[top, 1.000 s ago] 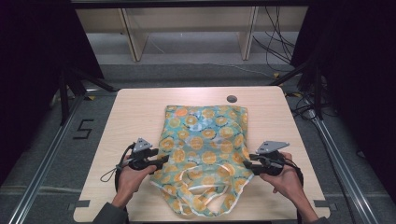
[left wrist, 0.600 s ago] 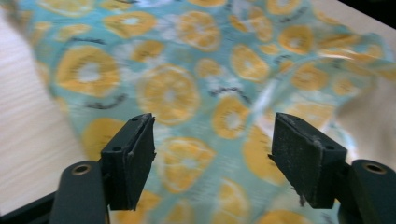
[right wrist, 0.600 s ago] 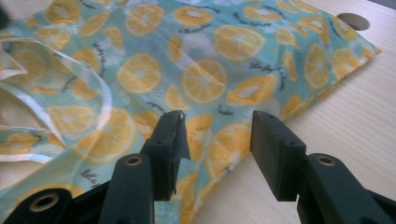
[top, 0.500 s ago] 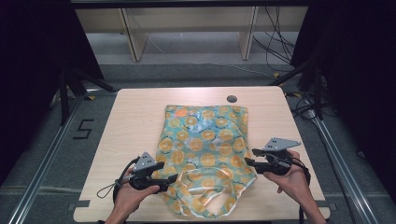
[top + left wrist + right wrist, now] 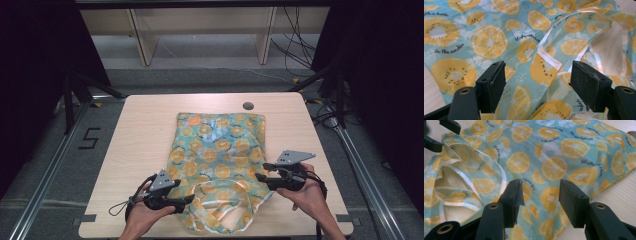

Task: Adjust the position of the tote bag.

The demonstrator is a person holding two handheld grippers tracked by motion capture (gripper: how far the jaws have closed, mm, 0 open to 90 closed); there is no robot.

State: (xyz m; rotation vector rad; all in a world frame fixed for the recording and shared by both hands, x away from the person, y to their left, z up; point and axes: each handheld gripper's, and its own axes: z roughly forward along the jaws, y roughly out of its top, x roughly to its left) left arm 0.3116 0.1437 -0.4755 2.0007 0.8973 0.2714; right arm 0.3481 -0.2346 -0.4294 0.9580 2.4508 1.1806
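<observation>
While lying flat, garment (image 5: 218, 155) runs lengthwise away from person

Teal citrus-print garment (image 5: 217, 165) lies flat on table (white-trimmed near end rumpled).

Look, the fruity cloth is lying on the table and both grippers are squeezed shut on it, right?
Not quite. The fruity cloth does lie on the table, but both grippers are open: the left gripper and right gripper views show their jaws spread apart over the fabric.
</observation>
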